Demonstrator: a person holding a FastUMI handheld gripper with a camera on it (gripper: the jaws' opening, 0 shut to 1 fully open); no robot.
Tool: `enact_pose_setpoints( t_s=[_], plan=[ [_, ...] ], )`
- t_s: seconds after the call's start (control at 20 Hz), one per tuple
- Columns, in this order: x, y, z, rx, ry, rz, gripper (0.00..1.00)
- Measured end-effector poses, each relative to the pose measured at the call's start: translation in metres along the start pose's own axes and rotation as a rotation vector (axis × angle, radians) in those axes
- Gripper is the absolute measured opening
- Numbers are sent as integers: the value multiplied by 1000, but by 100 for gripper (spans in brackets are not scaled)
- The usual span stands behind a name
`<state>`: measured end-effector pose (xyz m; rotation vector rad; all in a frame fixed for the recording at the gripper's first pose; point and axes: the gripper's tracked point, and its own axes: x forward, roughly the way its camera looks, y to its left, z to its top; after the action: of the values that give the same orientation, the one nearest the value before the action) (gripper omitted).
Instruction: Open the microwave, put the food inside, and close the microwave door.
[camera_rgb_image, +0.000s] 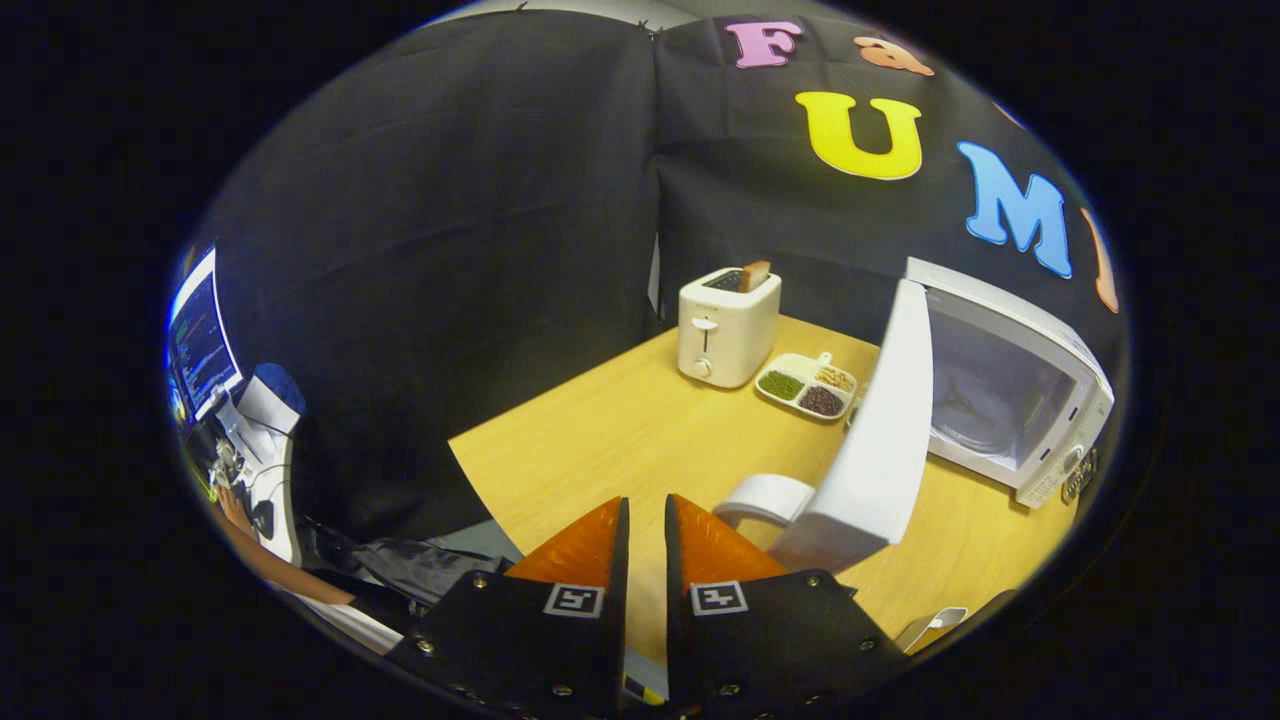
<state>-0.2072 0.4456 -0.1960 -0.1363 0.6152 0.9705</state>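
1. Hovering above the near part of a wooden table (620, 430), our gripper (647, 515) carries its two fingers close together with only a thin slit between them; nothing is between them, and we see bare tabletop through the gap
2. We find the white microwave (1010, 400) on the table ahead of the fingers and off to the right, its chamber exposed, with a round turntable showing faintly inside
3. We note the microwave door (880, 440) swung wide open toward us, its outer edge reaching down just beside the right finger; a white handle (765, 497) curves off that lower edge, near the fingertip, though we cannot tell whether they touch
4. We spot a white divided tray of food (808, 385) lying on the table beyond the fingers, between the toaster and the open door, its compartments holding green, pale and dark red-brown fillings
5. We see a white toaster (728, 328) upright at the far side of the table against the black cloth wall, a brown slice of bread (754, 275) poking out of one slot
6. We make out a lit monitor (200, 345) off the table to the left, and a person's forearm (262, 555) lower down on that side
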Motion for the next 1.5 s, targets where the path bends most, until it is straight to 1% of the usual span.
enact_pose_setpoints(
  t_s=[0.05,0.1,0.15,0.2,0.25,0.3,0.35,0.4,0.6,0.8,1.1,1.5],
  plan=[
    [-3,9,13,6,-32,43,18],
    [-8,15,26,5,-62,77,28],
    [-14,15,39,-1,-93,91,39],
    [-22,15,52,-6,-124,106,39],
    [-31,21,62,-3,-155,144,40],
    [-45,29,73,1,-187,187,66],
    [-55,30,81,1,-218,201,92],
    [-67,27,91,-6,-252,207,98],
    [-105,1,111,-42,-335,162,98],
    [-134,-35,114,-34,-364,114,98],
    [-161,-101,92,58,-342,19,98],
    [-195,-183,52,144,-295,-115,98]
  ],
)
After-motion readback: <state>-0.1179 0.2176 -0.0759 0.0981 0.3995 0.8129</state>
